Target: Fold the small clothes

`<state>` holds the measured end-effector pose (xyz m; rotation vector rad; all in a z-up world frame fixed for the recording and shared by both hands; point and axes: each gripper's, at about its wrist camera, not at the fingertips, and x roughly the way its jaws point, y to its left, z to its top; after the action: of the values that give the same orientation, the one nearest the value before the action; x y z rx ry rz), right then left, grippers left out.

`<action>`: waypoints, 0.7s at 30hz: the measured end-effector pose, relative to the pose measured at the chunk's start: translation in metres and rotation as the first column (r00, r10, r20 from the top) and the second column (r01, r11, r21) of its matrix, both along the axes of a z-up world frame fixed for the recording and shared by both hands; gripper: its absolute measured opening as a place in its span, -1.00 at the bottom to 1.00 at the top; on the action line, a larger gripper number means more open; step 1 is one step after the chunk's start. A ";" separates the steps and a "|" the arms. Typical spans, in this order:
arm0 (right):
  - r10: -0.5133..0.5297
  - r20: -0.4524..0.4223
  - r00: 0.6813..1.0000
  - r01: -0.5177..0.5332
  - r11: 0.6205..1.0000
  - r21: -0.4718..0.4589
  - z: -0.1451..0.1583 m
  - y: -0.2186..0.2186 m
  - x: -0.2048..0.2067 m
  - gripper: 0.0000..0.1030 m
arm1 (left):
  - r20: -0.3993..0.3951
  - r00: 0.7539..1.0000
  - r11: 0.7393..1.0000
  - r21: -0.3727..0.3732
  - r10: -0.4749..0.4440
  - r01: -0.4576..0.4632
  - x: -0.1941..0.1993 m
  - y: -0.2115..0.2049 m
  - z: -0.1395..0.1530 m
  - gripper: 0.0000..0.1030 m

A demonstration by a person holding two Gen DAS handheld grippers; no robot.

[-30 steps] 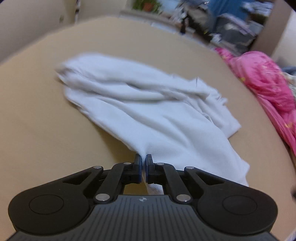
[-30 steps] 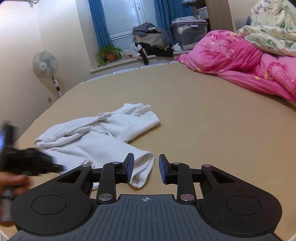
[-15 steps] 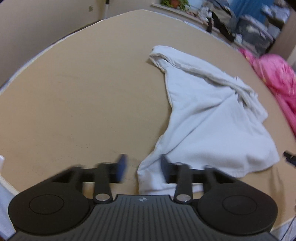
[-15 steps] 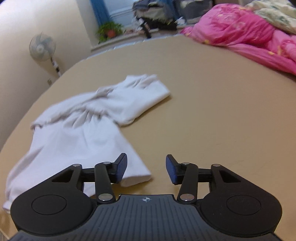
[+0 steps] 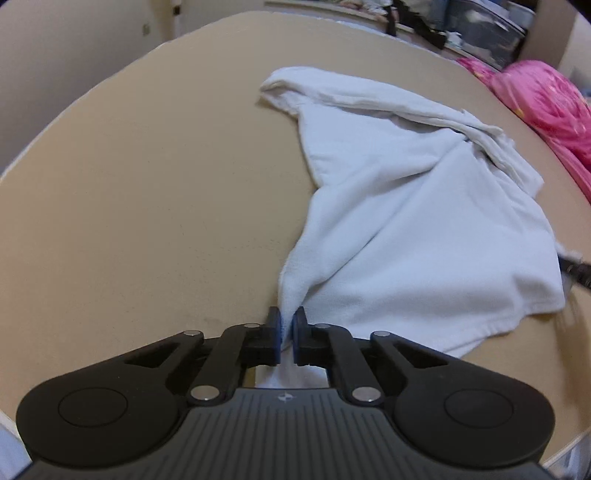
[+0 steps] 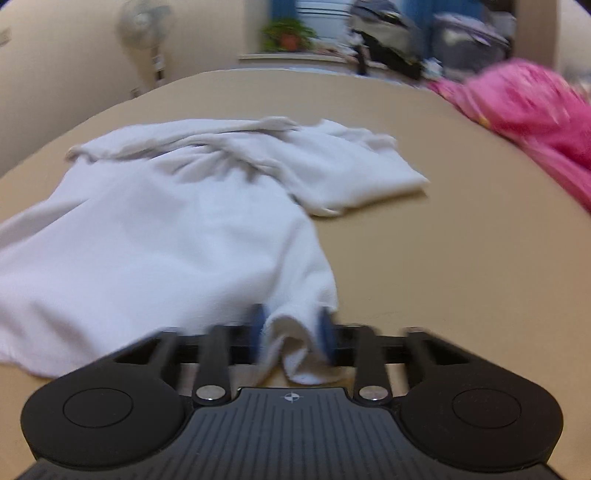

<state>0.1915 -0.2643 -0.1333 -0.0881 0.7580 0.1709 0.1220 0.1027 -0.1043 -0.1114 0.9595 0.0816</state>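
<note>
A rumpled white garment (image 5: 413,206) lies on the tan bed surface (image 5: 147,192). My left gripper (image 5: 287,325) is shut on the garment's near left corner, and the cloth pulls into a ridge from the pads. In the right wrist view the same garment (image 6: 155,236) spreads to the left. My right gripper (image 6: 291,332) has its jaws around the near right corner, with cloth bunched between the blue pads, still partly apart and blurred. The right gripper's tip shows at the right edge of the left wrist view (image 5: 576,267).
A pink quilt (image 5: 546,96) lies along the right side of the bed and also shows in the right wrist view (image 6: 532,110). A fan (image 6: 146,22), a potted plant (image 6: 288,35) and piled bags (image 6: 391,44) stand beyond the far edge.
My left gripper was shut on the cloth, opened half a second ago, and is shut again on the near left corner. My right gripper moved left and forward, and its jaws have narrowed around the right corner.
</note>
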 end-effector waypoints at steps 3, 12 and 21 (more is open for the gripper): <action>-0.097 0.042 0.994 0.095 0.994 0.049 0.035 -0.020 -0.014 -0.82 | 0.051 0.999 1.000 0.008 -0.012 0.011 -0.009 0.000 0.011 -0.92; -0.182 0.023 0.983 0.180 0.982 0.054 0.116 -0.078 -0.168 -0.84 | 0.055 0.980 0.980 -0.056 -0.191 0.194 -0.103 0.001 0.058 -0.93; -0.132 -0.190 0.973 0.124 0.991 -0.055 0.063 -0.087 -0.229 -0.61 | -0.075 0.963 0.963 0.065 -0.257 0.262 -0.111 -0.002 0.053 -0.68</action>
<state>-0.0378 -0.3511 -0.0706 -0.0634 0.9588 0.0400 0.0114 0.1002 -0.0512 0.0867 1.0280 -0.1222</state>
